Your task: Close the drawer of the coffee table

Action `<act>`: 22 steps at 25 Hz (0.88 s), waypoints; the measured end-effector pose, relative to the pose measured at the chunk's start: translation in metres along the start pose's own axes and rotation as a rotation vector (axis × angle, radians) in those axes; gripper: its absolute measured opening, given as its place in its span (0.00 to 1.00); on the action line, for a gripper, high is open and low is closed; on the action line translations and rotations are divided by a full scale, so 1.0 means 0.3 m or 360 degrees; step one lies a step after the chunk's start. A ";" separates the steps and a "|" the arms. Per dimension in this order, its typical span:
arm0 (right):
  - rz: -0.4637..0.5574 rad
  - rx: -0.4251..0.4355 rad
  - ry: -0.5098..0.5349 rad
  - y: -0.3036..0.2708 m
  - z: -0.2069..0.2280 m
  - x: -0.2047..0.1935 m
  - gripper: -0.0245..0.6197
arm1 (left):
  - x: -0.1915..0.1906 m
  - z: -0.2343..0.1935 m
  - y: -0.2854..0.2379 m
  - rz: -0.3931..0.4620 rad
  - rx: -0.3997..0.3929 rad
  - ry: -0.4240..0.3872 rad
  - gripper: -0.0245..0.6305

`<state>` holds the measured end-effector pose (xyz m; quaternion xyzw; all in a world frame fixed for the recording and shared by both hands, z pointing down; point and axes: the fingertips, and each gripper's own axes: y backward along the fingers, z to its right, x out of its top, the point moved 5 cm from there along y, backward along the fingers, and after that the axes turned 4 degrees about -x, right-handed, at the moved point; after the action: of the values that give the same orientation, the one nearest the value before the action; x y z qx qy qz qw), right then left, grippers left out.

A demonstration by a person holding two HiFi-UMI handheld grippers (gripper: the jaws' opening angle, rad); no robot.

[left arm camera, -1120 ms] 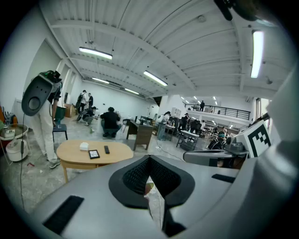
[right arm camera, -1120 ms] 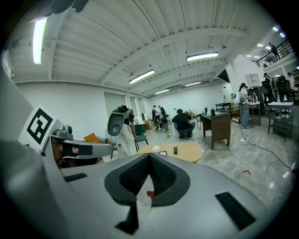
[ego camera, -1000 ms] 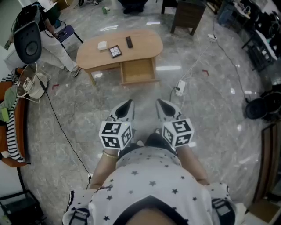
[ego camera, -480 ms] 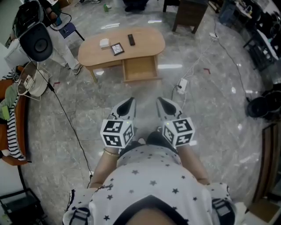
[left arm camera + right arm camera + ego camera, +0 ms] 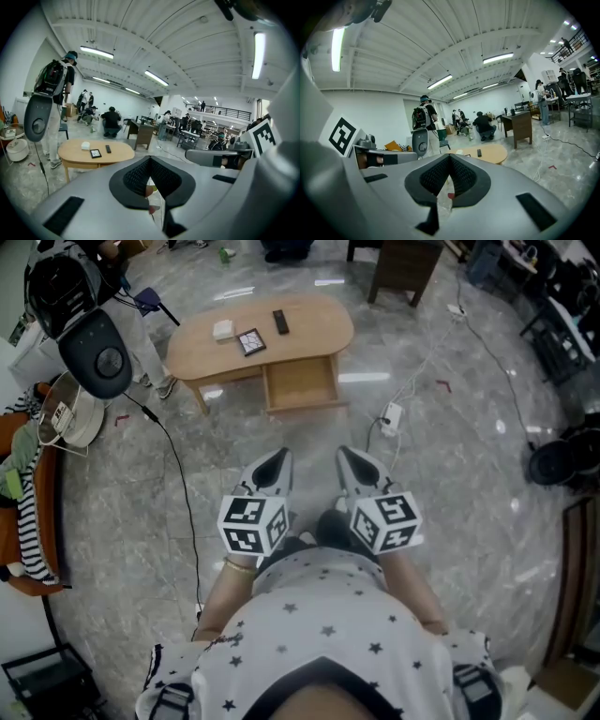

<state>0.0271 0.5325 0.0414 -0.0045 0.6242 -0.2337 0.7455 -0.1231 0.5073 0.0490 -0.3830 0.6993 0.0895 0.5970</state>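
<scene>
The oval wooden coffee table (image 5: 314, 322) stands far ahead on the marble floor, its drawer (image 5: 300, 383) pulled out toward me. A white box (image 5: 222, 330), a black tablet (image 5: 249, 342) and a remote (image 5: 280, 322) lie on top. My left gripper (image 5: 273, 463) and right gripper (image 5: 352, 461) are held side by side close to my body, well short of the table, both shut with nothing between the jaws. The left gripper view shows the left gripper (image 5: 150, 160) with the table (image 5: 75, 153) beyond at left. In the right gripper view, the table (image 5: 493, 152) lies past the right gripper (image 5: 449, 158).
A person with a backpack carrying a black disc-shaped device (image 5: 97, 354) on a cable stands left of the table. A power strip (image 5: 391, 415) with its cord lies on the floor at right. A dark wooden desk (image 5: 403, 268) stands behind. An orange chair (image 5: 19, 512) sits at far left.
The black disc-shaped device and its trailing cable have swung right and nearer to me. Both grippers have stayed in place, still shut.
</scene>
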 end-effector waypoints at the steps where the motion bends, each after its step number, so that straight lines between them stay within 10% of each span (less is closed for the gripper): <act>1: -0.0002 0.0001 -0.0001 -0.003 0.002 -0.001 0.05 | -0.002 -0.002 -0.003 -0.0003 0.0001 -0.0003 0.05; 22: -0.0059 0.0044 0.0041 -0.238 0.152 0.074 0.05 | 0.080 -0.109 -0.238 -0.0031 0.0035 0.0003 0.05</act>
<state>0.0477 0.4480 0.0522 -0.0026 0.6302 -0.2562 0.7329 -0.1021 0.4286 0.0600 -0.3832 0.6970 0.0757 0.6013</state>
